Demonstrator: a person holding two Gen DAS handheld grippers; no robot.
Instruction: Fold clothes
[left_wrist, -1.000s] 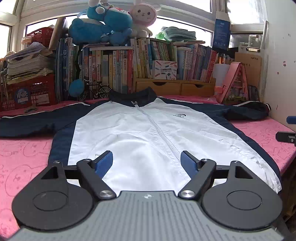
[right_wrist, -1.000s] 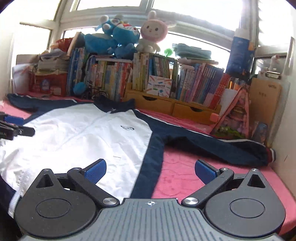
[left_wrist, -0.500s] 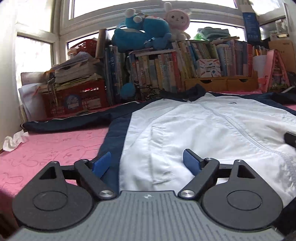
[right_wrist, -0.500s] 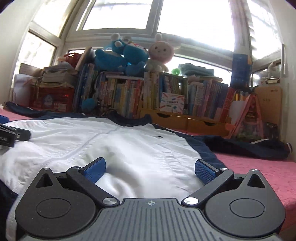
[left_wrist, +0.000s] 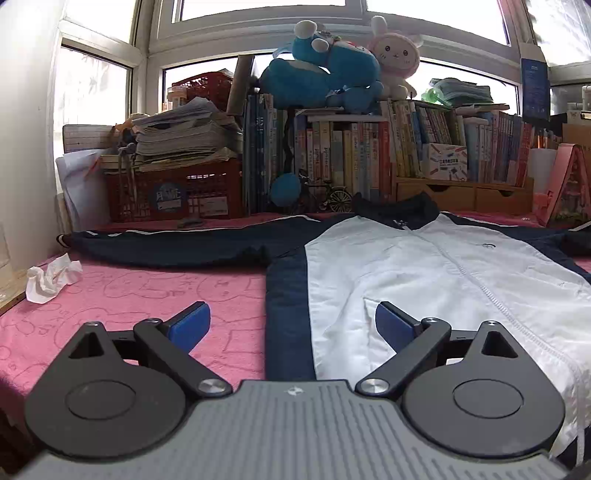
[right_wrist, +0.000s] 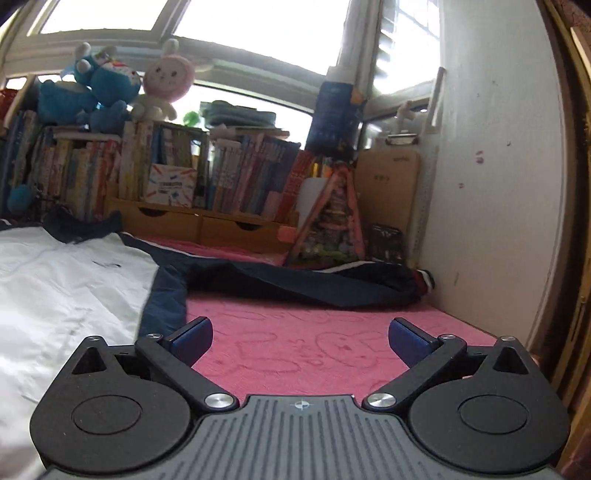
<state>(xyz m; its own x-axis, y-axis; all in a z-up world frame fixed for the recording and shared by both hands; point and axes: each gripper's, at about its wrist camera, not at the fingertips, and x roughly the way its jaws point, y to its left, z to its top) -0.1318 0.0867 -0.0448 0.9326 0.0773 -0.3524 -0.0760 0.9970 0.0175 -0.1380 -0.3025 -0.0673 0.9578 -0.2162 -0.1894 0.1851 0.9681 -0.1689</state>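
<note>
I am holding both jaws released over the jacket (left_wrist: 424, 273), lying zipped and spread flat on the pink bed (left_wrist: 147, 295): left gripper (left_wrist: 291, 325) straddling its navy side panel, right gripper (right_wrist: 300, 336) beside its opposite edge, seemingly ready to fold.
</note>
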